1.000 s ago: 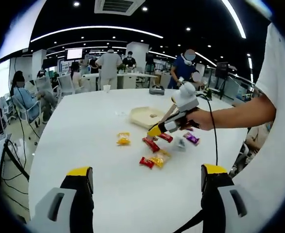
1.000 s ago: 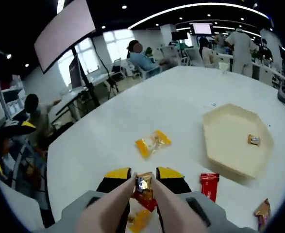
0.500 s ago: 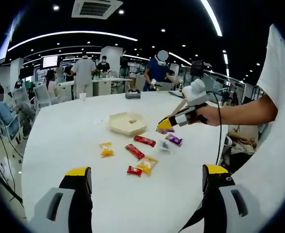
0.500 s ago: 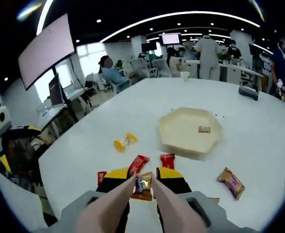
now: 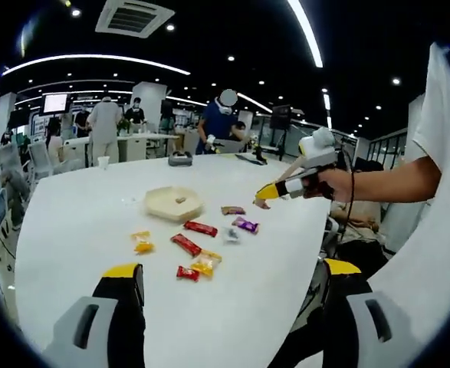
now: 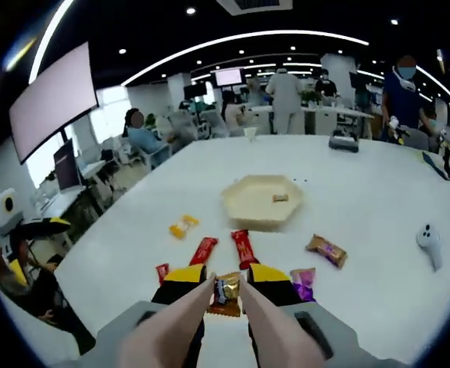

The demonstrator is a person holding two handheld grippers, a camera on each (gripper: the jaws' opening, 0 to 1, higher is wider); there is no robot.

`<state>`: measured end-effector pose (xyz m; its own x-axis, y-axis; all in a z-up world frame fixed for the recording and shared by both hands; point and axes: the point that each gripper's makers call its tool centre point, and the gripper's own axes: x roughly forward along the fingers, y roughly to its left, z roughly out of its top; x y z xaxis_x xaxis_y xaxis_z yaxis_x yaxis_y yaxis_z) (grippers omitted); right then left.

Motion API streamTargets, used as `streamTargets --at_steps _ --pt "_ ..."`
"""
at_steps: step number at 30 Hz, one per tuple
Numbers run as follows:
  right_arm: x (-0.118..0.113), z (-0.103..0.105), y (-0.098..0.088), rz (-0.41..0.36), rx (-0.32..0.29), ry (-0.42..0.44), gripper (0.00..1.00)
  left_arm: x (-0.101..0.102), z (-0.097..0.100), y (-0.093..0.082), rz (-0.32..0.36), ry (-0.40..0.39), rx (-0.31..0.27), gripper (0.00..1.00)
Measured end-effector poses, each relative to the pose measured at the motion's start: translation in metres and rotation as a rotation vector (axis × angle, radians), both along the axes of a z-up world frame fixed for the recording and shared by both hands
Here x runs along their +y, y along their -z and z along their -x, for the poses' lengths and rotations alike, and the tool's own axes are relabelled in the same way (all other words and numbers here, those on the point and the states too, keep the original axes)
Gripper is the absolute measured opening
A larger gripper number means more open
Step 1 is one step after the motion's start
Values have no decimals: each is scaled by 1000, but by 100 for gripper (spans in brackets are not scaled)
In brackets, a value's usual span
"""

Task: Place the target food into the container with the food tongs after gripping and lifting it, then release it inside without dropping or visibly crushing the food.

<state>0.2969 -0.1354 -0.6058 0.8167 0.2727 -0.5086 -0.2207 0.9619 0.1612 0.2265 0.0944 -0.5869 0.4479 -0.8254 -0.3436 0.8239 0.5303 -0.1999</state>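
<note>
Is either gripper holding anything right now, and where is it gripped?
The right gripper pinches a small wrapped snack by its upper end between the tong tips, above the table. The left gripper holds nothing.

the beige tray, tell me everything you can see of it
The beige tray is a shallow hexagonal dish with a low raised rim, matte, looking like plastic or pulp. It sits flat and upright on the white table, beyond the scattered snack packets, touching none of them. One small wrapped candy lies inside, toward one side. In the left gripper view it shows as the same pale tray.
</note>
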Motion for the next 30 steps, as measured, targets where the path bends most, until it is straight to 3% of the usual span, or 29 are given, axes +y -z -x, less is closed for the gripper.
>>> streamTargets --at_steps 4,11,18,20,24,27,28,30 --pt "-3 6 -3 -7 -18 15 20 -4 8 -1 -5 27 -7 96" --pt "-20 2 -2 -24 -37 1 20 -20 3 -10 -19 3 -25 96" --pt "-57 -16 -2 -63 -73 -34 20 -65 -17 -23 -17 -59 -25 97" --pt "-70 -23 -3 -75 -92 -52 20 -85 -26 -36 23 -80 -56 97" --pt "-98 -41 -1 -84 -97 -74 20 -111 -41 -37 -22 -121 -65 98" --pt "-109 -49 -1 -51 -95 -103 20 -123 -48 -39 -30 -140 -69 98" --pt "-114 -51 -3 21 -112 -141 20 -127 -52 -39 -30 -149 -71 98" --pt "-115 -54 -5 67 -117 -192 20 -132 -56 -38 -33 -165 -71 99"
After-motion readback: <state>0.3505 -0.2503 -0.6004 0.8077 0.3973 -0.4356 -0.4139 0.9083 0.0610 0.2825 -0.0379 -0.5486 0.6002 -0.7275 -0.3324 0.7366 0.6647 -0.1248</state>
